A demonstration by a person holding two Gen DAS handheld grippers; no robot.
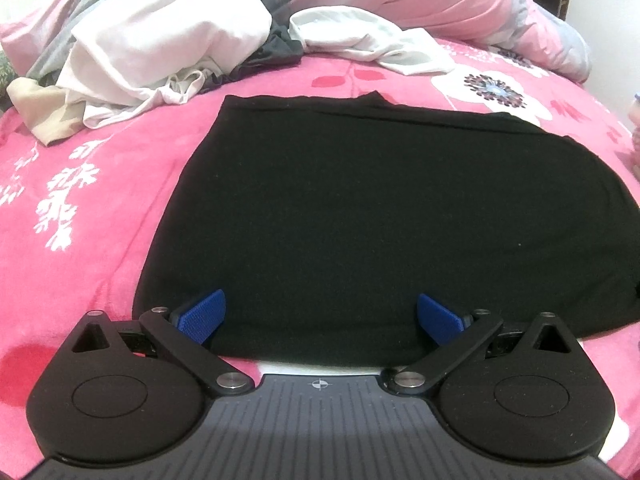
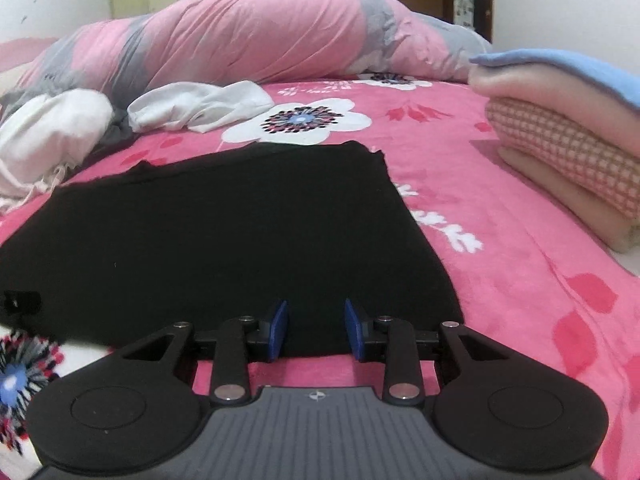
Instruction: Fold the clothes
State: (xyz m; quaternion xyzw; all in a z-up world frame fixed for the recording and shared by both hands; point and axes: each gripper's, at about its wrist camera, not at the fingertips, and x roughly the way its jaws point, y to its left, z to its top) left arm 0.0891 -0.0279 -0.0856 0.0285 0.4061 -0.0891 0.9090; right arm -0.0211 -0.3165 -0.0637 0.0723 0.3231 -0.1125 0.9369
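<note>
A: Where does the task's garment lie?

B: I see the flat black folded garment (image 1: pixel 360 216) spread smooth on the bright pink flowered plush blanket (image 1: pixel 80 208) that covers the bed, its near hem just in front of both of my tools.

A: And the left gripper (image 1: pixel 320 316)?

B: Its jaws stand wide apart, holding nothing. The blue ribbed pads (image 1: pixel 202 314) sit over the near hem of the black cloth, one toward each side; I cannot tell whether they touch it.

A: The right gripper (image 2: pixel 316 330)?

B: Its jaws are parted by a narrower gap, and empty. They sit at the near right corner of the same garment (image 2: pixel 224 232), again over the hem.

A: What lies beyond?

B: In the left wrist view, a loose heap of white and grey unfolded clothes (image 1: pixel 160 40) lies past the far left corner of the garment, and a crumpled white cloth (image 1: pixel 368 40) is behind its far edge. A rolled pink and grey quilt (image 2: pixel 248 36) runs along the back of the bed. In the right wrist view, a stack of folded blankets topped in light blue (image 2: pixel 572 140) stands well to the right, apart from the garment.
</note>
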